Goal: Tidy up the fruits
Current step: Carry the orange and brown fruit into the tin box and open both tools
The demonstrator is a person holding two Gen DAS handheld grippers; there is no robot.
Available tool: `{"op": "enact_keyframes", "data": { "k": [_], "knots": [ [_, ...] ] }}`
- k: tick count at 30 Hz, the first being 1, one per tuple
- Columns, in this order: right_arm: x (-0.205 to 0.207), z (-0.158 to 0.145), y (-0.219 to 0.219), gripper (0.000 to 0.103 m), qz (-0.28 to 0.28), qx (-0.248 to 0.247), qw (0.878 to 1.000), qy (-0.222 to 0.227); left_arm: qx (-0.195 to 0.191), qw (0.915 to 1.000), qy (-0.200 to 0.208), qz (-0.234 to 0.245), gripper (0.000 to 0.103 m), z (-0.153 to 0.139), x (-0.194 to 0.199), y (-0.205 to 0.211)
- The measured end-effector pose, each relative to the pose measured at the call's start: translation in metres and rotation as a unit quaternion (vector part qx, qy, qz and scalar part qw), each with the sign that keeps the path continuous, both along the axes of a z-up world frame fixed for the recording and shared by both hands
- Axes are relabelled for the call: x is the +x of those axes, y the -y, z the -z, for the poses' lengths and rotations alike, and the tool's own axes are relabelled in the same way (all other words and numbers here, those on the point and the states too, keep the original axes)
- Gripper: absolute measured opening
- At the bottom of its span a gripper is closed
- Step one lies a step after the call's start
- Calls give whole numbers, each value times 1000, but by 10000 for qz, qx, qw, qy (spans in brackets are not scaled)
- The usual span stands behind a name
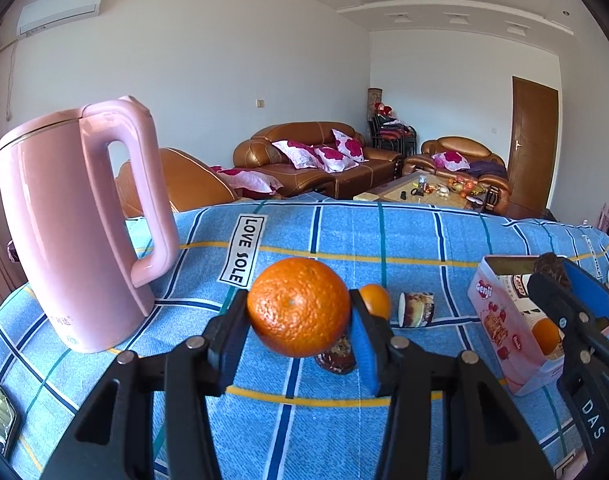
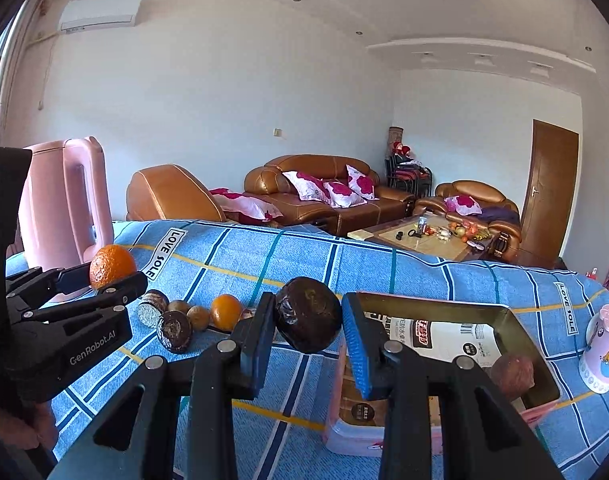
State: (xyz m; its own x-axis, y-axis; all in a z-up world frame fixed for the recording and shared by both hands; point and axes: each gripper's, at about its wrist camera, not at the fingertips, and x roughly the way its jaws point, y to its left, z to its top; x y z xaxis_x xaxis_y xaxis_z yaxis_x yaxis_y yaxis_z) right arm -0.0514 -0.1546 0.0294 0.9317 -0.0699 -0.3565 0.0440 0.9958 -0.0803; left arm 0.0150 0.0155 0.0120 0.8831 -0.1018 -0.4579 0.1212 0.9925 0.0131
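Fruit is lifted in both: the left hand-held gripper (image 1: 300, 322) clamps a round, pebbly orange (image 1: 298, 306), firm but slippery, across its middle. The right hand-held gripper (image 2: 308, 326) pinches a dark wrinkled fruit (image 2: 308, 314), light and fragile, the open pink tin box (image 2: 516, 320) at three o'clock.

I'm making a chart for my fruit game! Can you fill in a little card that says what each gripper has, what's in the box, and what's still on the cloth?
left gripper: shut on an orange, lifted off the cloth
right gripper: shut on a dark brown fruit, beside the box's open top
box: pink tin, open, one brown fruit inside
cloth: small orange, several small brown fruits and round wrapped things
kettle: pink, upright, at the left
cup: pink, right of the box
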Motion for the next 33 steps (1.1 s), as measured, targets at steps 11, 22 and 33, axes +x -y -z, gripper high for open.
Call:
{"op": "enact_keyframes", "data": {
  "k": [11,22,33],
  "knots": [
    [-9,2,3,36,119,-122,9999,28,137,9998,129,-49,50,-2,-11,10],
    [-13,1,14,36,175,-143,9997,11,99,9997,186,-122,50,-5,-20,16],
    [-19,1,35,36,286,-151,9995,-9,125,9998,174,-46,50,-6,-30,35]
  ]
}}
